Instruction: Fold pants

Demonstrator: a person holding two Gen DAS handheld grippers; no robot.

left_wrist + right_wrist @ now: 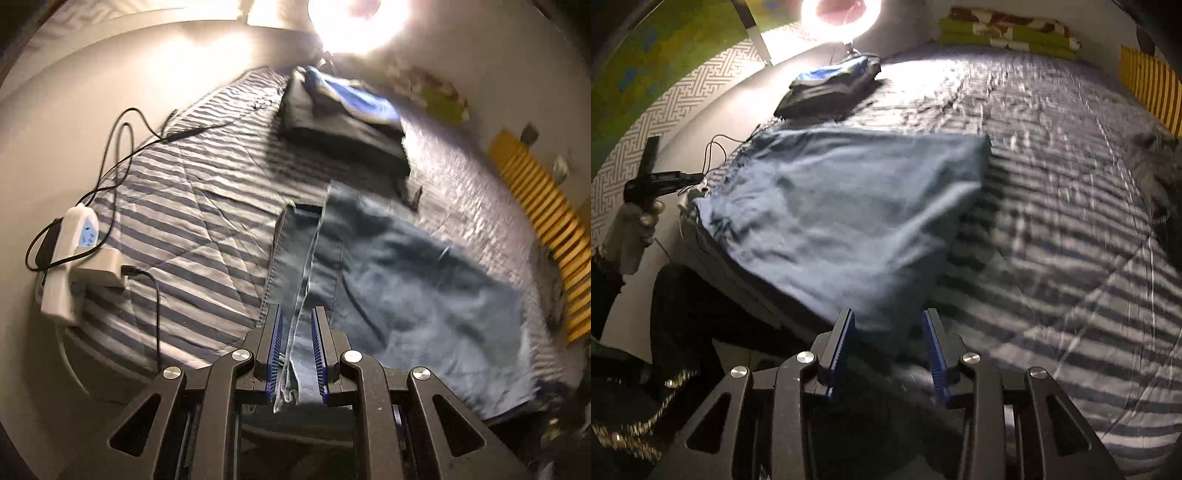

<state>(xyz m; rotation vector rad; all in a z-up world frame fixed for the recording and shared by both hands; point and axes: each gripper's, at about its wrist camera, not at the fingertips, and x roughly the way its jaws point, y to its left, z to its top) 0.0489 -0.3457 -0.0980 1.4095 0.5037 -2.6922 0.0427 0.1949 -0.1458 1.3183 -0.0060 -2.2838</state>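
Observation:
Blue jeans [842, 206] lie folded into a broad rectangle on the striped bed cover [1052, 221], near its front left edge. In the left wrist view my left gripper [298, 325] is shut on a seamed edge of the jeans [406, 280], with a strip of denim running up between the blue pads [277, 332]. From the right wrist view the left gripper [696, 181] shows at the far left, held by a hand [635, 221]. My right gripper [891, 326] stands open, and the near corner of the jeans reaches in between its fingers [846, 339].
A pile of folded dark and blue clothes [343, 118] sits at the far end under a bright ring light [358, 22]. A white power strip [70, 258] with black cables lies at the bed's left edge. Yellow slats [546, 221] and a green blanket [1008, 33] line the far side.

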